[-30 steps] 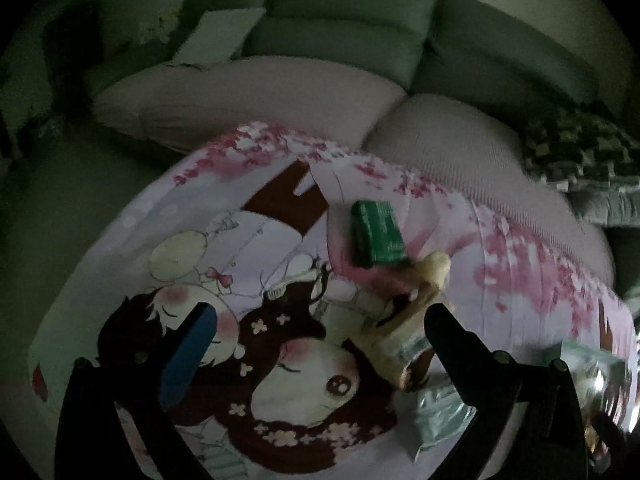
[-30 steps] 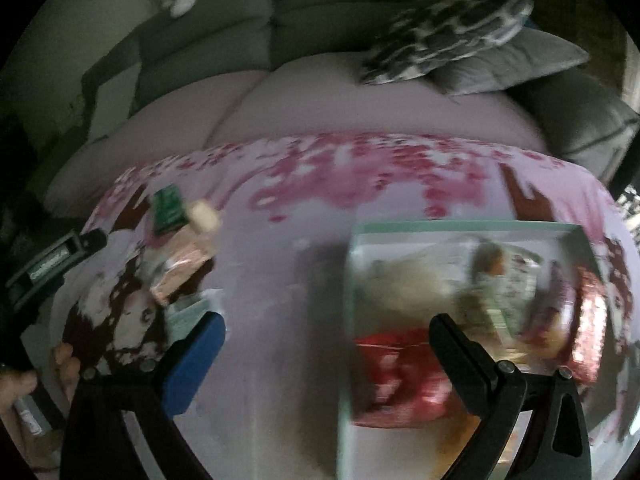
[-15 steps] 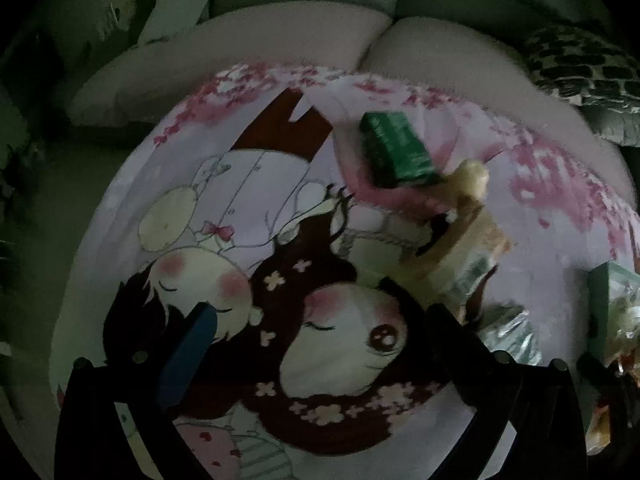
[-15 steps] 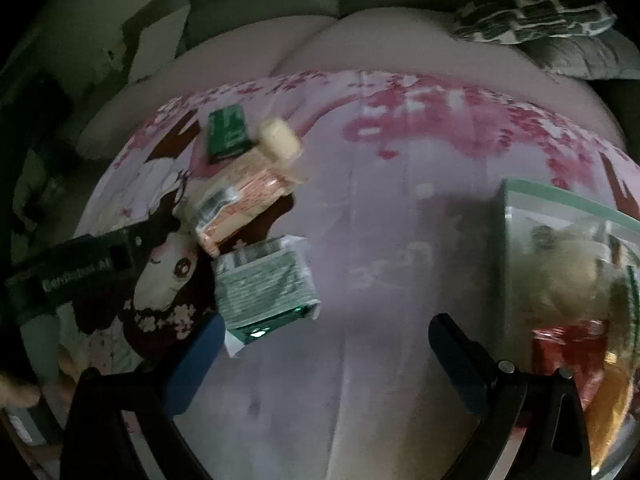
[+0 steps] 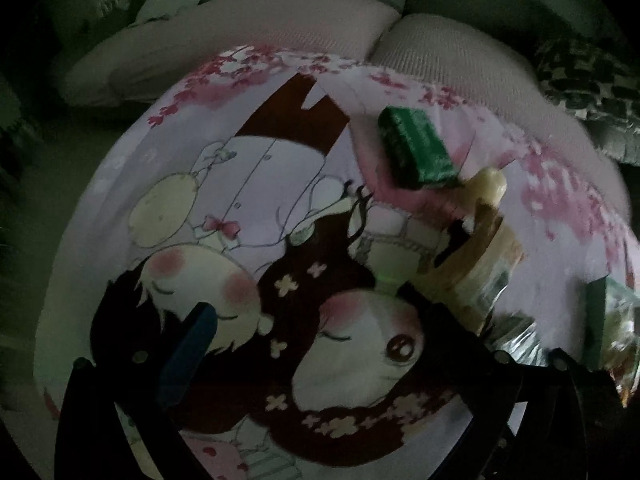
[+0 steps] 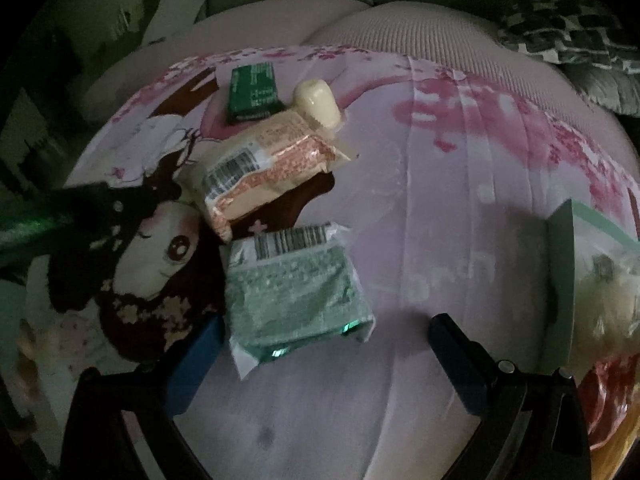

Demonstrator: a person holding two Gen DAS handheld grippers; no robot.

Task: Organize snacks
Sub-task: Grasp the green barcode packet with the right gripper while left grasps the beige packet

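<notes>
Several snacks lie on a cartoon-print cloth [image 6: 460, 168]: a pale green packet [image 6: 296, 300], an orange-and-cream packet [image 6: 260, 172], a cream roll [image 6: 318, 104] and a dark green box [image 6: 254, 92]. My right gripper [image 6: 324, 360] hovers open just short of the pale green packet, whose near edge lies between the fingers. A mint green bin [image 6: 560, 280] holding several snacks stands at the right edge. My left gripper [image 5: 312, 328] is open over the printed cartoon face, with the dark green box [image 5: 416, 152] and orange-and-cream packet [image 5: 476, 264] to its right.
A sofa with pinkish seat cushions [image 6: 400, 32] runs behind the cloth. A patterned pillow [image 6: 568, 36] lies at its right end. The other gripper's dark body [image 6: 80, 208] reaches in from the left in the right wrist view. The scene is dim.
My right gripper has swung left, away from the bin, and closed in on the pale green packet. The left gripper has moved forward and lower over the cloth.
</notes>
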